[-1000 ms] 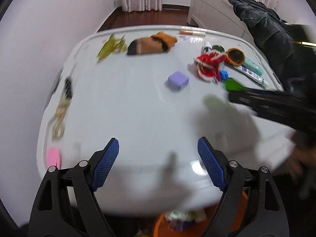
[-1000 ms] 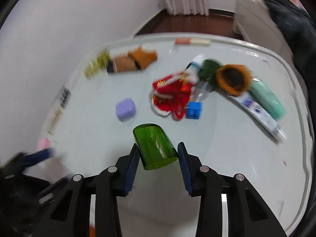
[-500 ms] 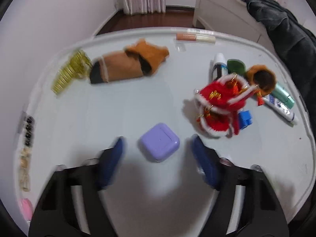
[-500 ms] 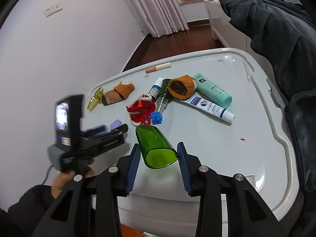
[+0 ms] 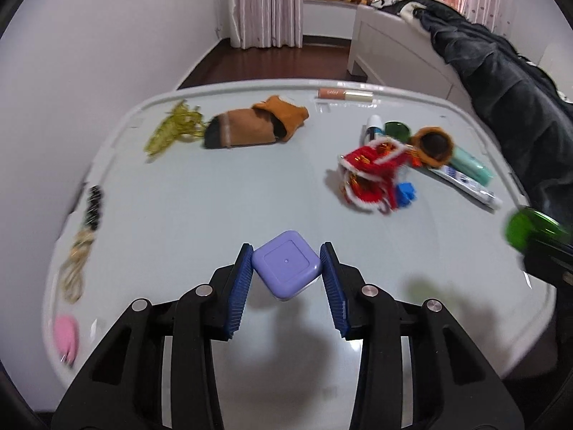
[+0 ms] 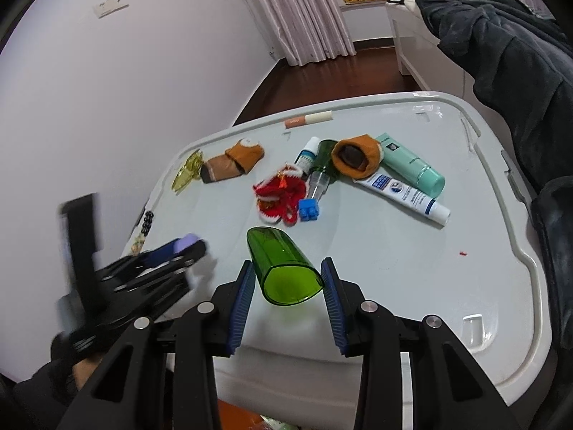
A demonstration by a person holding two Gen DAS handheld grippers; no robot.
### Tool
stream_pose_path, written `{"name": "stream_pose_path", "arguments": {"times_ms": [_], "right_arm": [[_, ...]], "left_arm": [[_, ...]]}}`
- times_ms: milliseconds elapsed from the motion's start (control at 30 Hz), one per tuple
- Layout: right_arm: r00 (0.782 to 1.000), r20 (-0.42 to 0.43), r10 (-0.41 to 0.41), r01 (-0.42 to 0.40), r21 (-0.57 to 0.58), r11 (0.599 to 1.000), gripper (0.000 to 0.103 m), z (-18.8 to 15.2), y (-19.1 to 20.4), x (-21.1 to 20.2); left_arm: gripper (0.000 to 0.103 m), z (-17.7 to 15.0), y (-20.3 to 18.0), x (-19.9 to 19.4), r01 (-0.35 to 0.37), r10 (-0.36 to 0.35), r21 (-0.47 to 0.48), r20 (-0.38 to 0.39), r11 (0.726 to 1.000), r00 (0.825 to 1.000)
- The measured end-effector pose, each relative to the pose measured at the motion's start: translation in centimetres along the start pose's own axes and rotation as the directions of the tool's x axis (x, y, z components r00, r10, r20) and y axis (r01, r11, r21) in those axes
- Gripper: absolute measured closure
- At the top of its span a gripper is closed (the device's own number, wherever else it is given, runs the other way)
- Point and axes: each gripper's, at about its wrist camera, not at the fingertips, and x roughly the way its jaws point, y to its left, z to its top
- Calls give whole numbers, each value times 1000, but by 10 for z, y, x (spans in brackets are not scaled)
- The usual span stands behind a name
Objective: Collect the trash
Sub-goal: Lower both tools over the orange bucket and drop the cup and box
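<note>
My left gripper (image 5: pixel 286 268) was clamped on the lilac square case (image 5: pixel 285 268), blue pads pressing two opposite corners, the case turned diamond-wise between them. It sat low over the near part of the white table (image 5: pixel 222 193), reaching forward and level; whether the case touched the surface I could not tell.

My right gripper (image 6: pixel 288 279) held the green plastic cup (image 6: pixel 283 268) on its side, pads against its walls, open mouth toward the camera. It hung above the table's near edge, angled down at the top.

Taking the red knitted pouch (image 6: pixel 281 197) as landmark: a blue toy brick (image 6: pixel 308 210) lay just beside it on the right; a small white bottle (image 6: pixel 307 154) and a dark green cup (image 6: pixel 324 157) lay behind it; an orange sock (image 6: pixel 356 156) rested over a toothpaste tube (image 6: pixel 401 191) further right, with a teal tube (image 6: pixel 412 166) alongside. A brown sock (image 6: pixel 231 163) and yellow-green scrap (image 6: pixel 186 172) lay to its left, well apart. A beaded string (image 5: pixel 84 236) and something pink (image 5: pixel 66 337) sat at the left rim.

From the right wrist view my left hand showed blurred, low on the left.
</note>
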Motion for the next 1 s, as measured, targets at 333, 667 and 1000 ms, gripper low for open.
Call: {"name": "stream_pose_path", "arguments": {"times_ms": [333,667,1000], "right_arm": [[998,-69,1,-5,-49,999,65,-91,34,-29],[967,-255,2,-32,-113,993,65,-176,66,-33],[953,-302,-36,1,-115,993,45,-178,60,-22]], "left_arm": [[65,-92,15,-75,4,-4,-1,-90,1000,996],[65,-161,14,-92,86,-78,17,-264,996,961],[34,-176,5,-69,104,-80,39,-397,994,914]]}}
